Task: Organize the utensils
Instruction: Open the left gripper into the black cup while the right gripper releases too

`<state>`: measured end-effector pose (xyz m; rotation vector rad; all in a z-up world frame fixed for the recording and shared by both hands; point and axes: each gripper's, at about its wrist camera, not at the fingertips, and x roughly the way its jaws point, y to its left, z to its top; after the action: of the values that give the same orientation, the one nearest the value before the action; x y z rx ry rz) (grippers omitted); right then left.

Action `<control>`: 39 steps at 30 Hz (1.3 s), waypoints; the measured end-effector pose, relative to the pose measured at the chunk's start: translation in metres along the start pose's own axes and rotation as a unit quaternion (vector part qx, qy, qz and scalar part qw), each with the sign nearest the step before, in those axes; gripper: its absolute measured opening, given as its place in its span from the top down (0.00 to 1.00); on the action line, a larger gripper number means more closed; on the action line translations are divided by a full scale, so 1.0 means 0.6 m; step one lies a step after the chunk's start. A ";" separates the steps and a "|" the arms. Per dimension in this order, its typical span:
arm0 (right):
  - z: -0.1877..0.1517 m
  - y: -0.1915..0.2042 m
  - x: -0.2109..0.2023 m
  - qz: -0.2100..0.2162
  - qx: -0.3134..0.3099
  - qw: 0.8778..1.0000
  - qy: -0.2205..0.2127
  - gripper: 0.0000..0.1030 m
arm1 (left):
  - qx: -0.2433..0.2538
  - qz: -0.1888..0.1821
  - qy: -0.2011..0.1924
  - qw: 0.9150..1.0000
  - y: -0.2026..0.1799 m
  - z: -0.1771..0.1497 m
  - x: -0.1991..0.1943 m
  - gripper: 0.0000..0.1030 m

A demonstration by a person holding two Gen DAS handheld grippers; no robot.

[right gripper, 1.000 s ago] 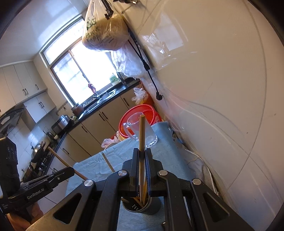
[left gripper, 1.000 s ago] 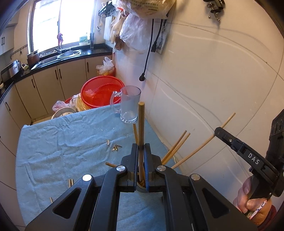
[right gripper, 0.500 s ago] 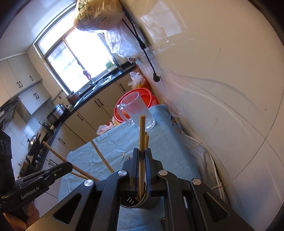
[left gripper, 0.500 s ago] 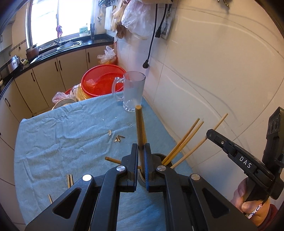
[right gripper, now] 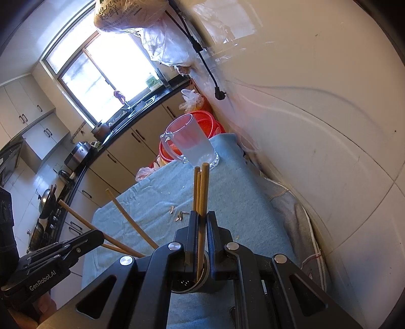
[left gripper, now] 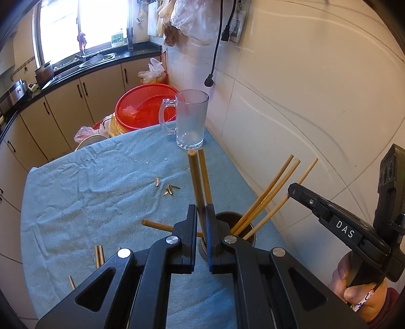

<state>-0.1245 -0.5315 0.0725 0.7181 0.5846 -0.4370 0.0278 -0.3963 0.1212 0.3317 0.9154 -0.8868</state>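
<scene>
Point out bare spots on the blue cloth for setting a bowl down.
Free: the wide stretch of blue cloth left of the scraps, and between the glass mug and the metal holder. Crowded: around the holder, with loose chopsticks beside it.

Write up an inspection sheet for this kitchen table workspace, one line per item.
Surface: blue cloth covers the table, wrinkled.
Job's things: dark metal holder cup with chopsticks leaning in it; loose chopsticks lie on the cloth.
Clutter: glass mug; small scraps on the cloth.
Grippers: left hand-held gripper shut on a chopstick over the cup; right hand-held gripper shut on a chopstick that reaches into the cup.
Cables: black plug lead hangs down the wall.
Surroundings: red basket, hanging plastic bags, sink counter beneath a window.
</scene>
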 end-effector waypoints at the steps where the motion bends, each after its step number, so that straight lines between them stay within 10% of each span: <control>1: 0.001 0.001 0.000 0.001 -0.002 1.000 0.000 0.93 | 0.000 0.001 0.001 1.000 0.000 0.000 0.002 0.94; 26: 0.009 0.010 -0.026 0.004 -0.005 1.000 -0.012 0.92 | -0.010 0.012 0.000 1.000 0.005 0.002 0.005 0.93; 39: 0.016 0.010 -0.065 0.002 -0.002 0.999 -0.033 0.75 | -0.022 0.024 -0.030 0.999 0.009 -0.001 -0.044 0.71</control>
<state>-0.1475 -0.5275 0.1061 0.6995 0.5220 -0.4531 0.0239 -0.3791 0.1412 0.2877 0.8671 -0.8274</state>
